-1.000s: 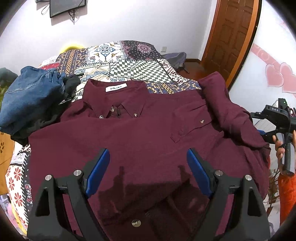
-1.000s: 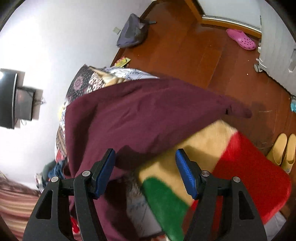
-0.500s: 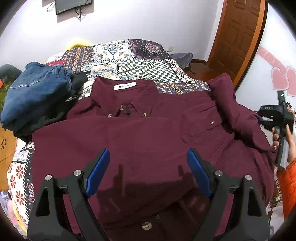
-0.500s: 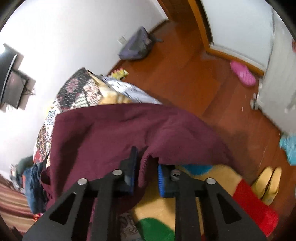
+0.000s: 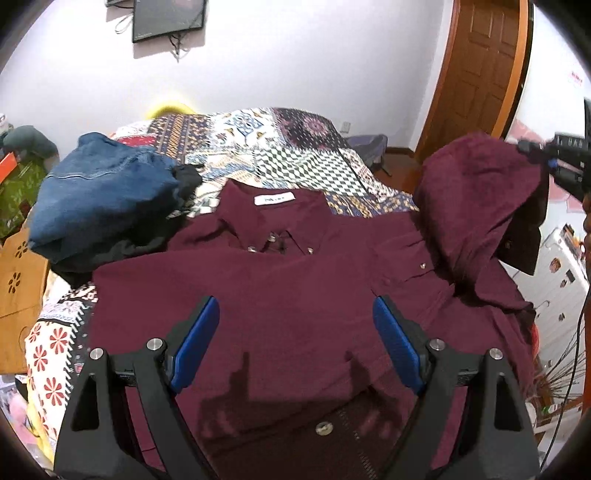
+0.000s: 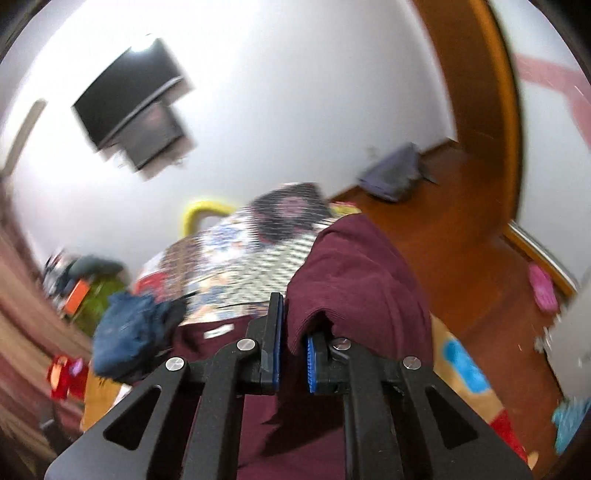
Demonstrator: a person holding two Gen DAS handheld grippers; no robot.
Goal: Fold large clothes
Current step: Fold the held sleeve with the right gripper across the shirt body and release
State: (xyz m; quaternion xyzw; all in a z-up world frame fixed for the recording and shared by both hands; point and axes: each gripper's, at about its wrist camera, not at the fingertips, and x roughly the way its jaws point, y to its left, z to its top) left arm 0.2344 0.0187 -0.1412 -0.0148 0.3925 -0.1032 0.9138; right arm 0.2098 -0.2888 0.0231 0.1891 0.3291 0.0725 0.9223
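A dark maroon button-up shirt (image 5: 295, 295) lies face up on the patterned bedspread (image 5: 280, 147), collar toward the far wall. My left gripper (image 5: 295, 343) is open and empty, hovering over the shirt's lower front. My right gripper (image 6: 291, 354) is shut on the shirt's right sleeve (image 6: 354, 288) and holds it lifted. In the left wrist view that sleeve (image 5: 480, 192) hangs raised at the right, with the right gripper (image 5: 554, 166) at its top edge.
A heap of blue jeans (image 5: 99, 199) and dark cloth sits left of the collar. A wooden door (image 5: 476, 74) and wood floor (image 6: 461, 240) lie to the right, with a grey bag (image 6: 395, 177) and pink slipper (image 6: 543, 291). A TV (image 5: 166, 16) hangs on the wall.
My right gripper closed on the sleeve edge and lifted it up off the bed. My left gripper stayed open and drew back a little over the shirt.
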